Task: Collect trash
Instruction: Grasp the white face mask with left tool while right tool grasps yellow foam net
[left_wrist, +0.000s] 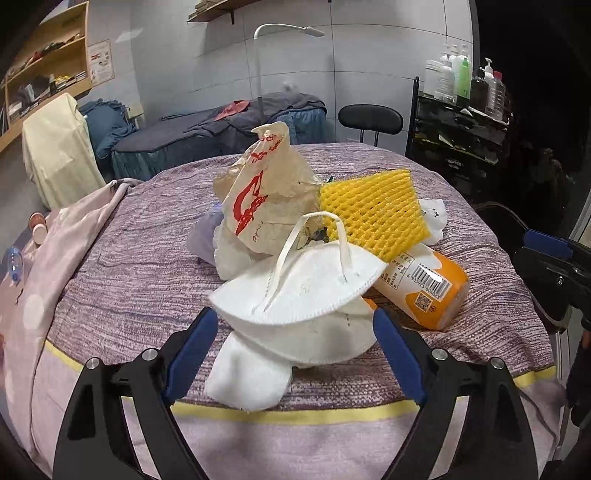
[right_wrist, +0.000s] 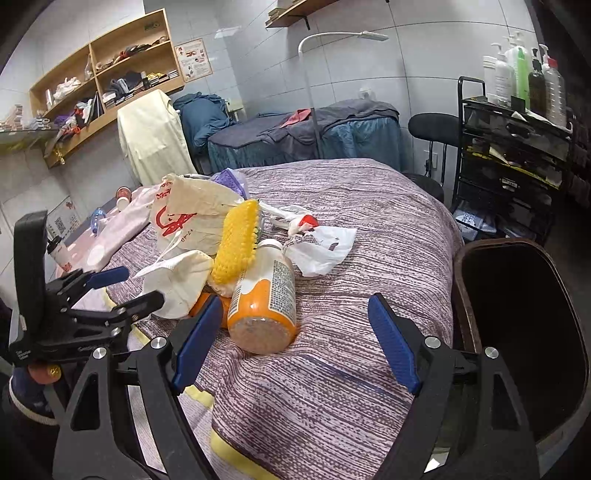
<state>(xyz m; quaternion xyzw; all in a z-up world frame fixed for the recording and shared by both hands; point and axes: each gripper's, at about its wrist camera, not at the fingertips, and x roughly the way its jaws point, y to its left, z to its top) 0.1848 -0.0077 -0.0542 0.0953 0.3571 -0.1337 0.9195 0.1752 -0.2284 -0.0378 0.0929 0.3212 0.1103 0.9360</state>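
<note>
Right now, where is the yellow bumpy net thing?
The yellow foam net sits in the trash pile on the bed, leaning on the orange bottle, right of the paper bag in the left wrist view, behind the white mask.

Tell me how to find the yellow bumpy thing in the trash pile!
Look at the bed with the purple striped blanket; a trash pile sits in its middle. The yellow foam net leans there between the crumpled paper bag with red print and the orange bottle. It is the only bright yellow piece, covered in a mesh of little holes.
</note>
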